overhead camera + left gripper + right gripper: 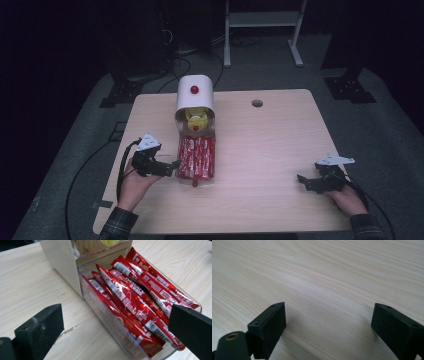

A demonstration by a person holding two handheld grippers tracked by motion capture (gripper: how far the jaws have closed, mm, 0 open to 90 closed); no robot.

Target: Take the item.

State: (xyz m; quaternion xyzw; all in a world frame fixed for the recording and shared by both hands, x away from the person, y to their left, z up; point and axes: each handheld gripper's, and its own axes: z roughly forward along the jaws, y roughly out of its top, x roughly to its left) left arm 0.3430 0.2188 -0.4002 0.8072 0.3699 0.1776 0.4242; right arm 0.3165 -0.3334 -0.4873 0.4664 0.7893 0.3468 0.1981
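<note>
Toward the left half of the table (280, 150), a clear drawer (105, 312) is lying pulled out of a white box (195, 92), and red sachets (135, 300) are filling it. The drawer's long axis is running from the table's far edge toward the near edge, and the sachets are lying along that same line, packed side by side, with one riding on top at a slight slant.

The left gripper (176, 165) is sitting just beside the drawer's left wall, near its front end, jaws spread wide and gripping nothing. In the left gripper view, one jaw is hanging over the bare wood left of the drawer while the other is reaching over the sachets at the drawer's front corner, so the left wall is lying between them.

The right gripper (302, 181) is resting well apart, near the near right corner of the table, jaws likewise released over bare wood.

The left hand is clearly the nearer one; any pick of a sachet looks to be its job, with the jaws needing to close across the sachet's short width.
</note>
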